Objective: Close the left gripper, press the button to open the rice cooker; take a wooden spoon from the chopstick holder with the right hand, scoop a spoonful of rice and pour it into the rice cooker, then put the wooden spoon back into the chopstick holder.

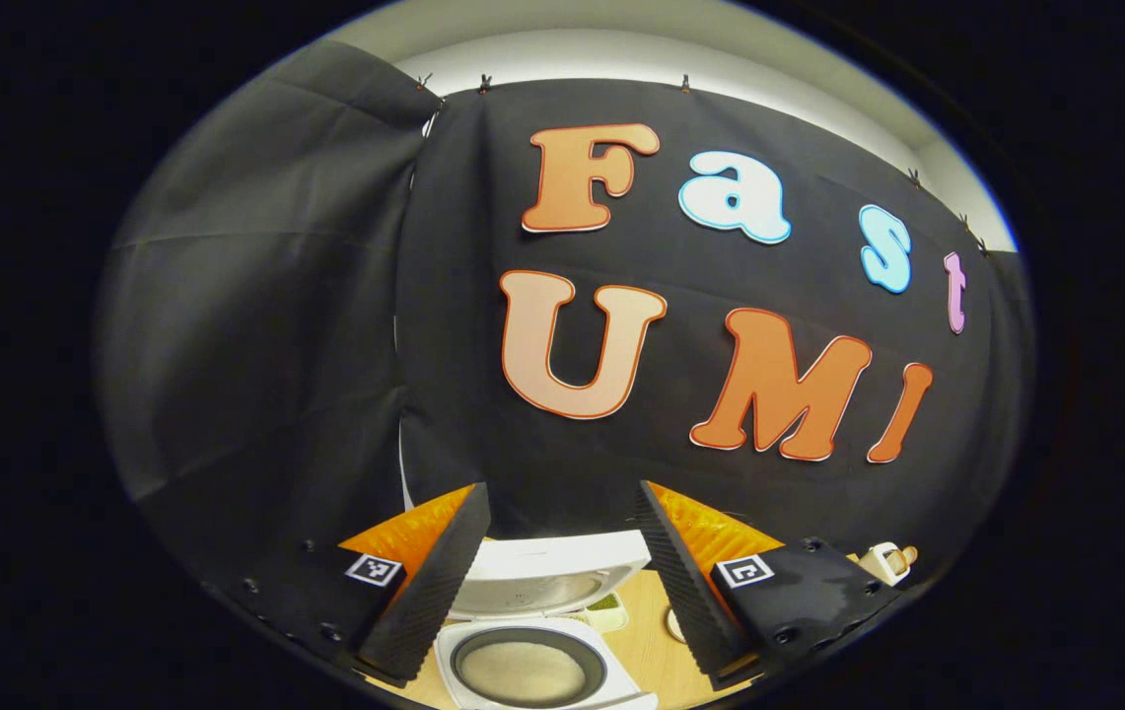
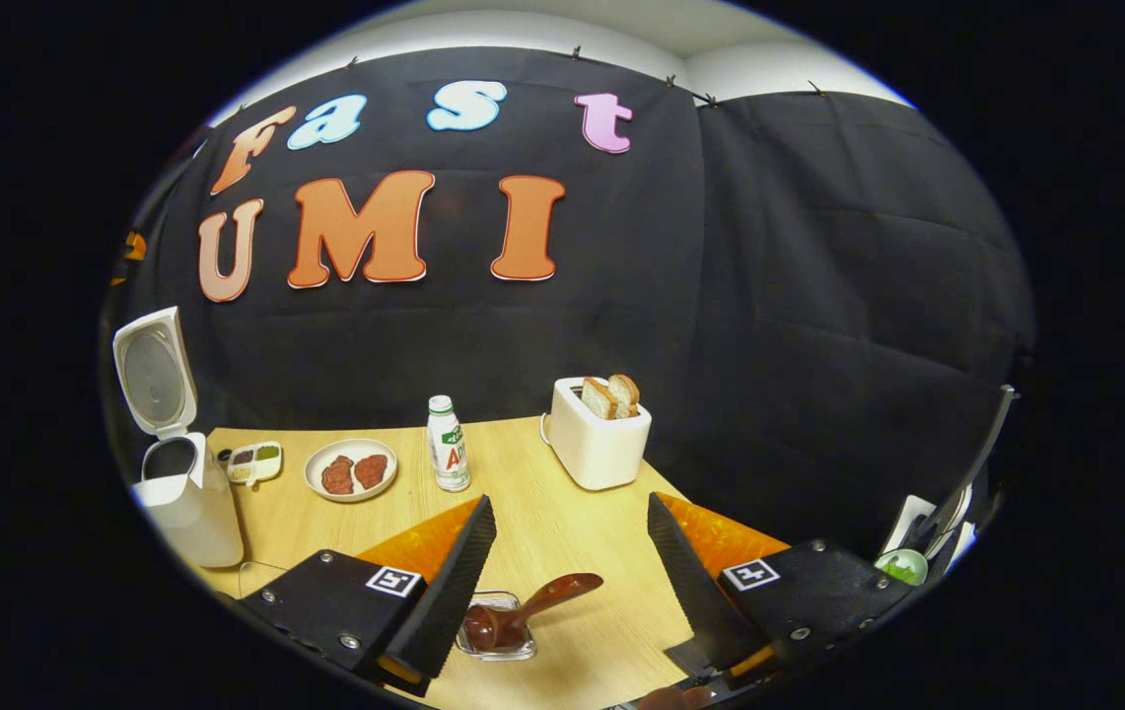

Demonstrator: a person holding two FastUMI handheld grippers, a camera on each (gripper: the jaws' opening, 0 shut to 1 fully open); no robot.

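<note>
Wooden spoon (image 2: pixel 523 609): bowl in a small clear dish (image 2: pixel 498 631) partly hidden by one finger, handle slanting up-right, on the table (image 2: pixel 562 513). Right gripper (image 2: pixel 572 577): above it, jaws wide, empty. Left gripper (image 1: pixel 562 572): jaws wide, empty, above the open rice cooker (image 1: pixel 527 663). Chopstick holder: indistinct.

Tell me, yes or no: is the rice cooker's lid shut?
No. In the right gripper view the rice cooker stands with its lid tipped upright and the pot open.
</note>
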